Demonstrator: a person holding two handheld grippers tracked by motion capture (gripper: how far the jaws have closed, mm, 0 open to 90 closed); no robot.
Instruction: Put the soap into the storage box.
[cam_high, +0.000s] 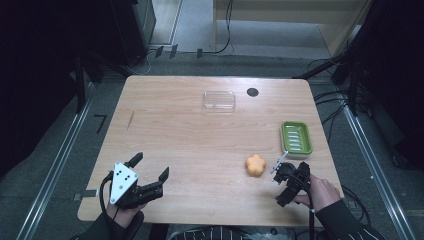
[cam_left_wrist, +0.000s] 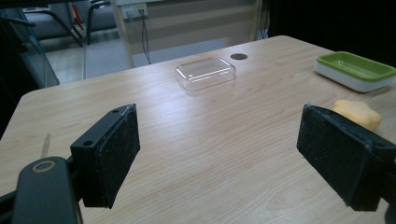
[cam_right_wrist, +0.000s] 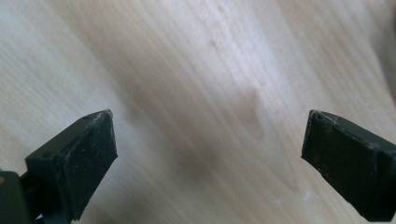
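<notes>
While parked at the near left edge with jaws spread and empty, left gripper (cam_high: 150, 172). Farther right, orange flower-shaped piece (cam_high: 255, 165) on bare wood, just beside right gripper (cam_high: 286, 176), also spread, holding nothing. Probably soft, light, squashy; best pinched gently across its lobed sides.

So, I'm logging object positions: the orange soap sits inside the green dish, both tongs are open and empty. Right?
Not quite. The orange soap lies on the bare table, left of the green dish, as the high view shows. The left tongs and right tongs are indeed open and empty.
</notes>
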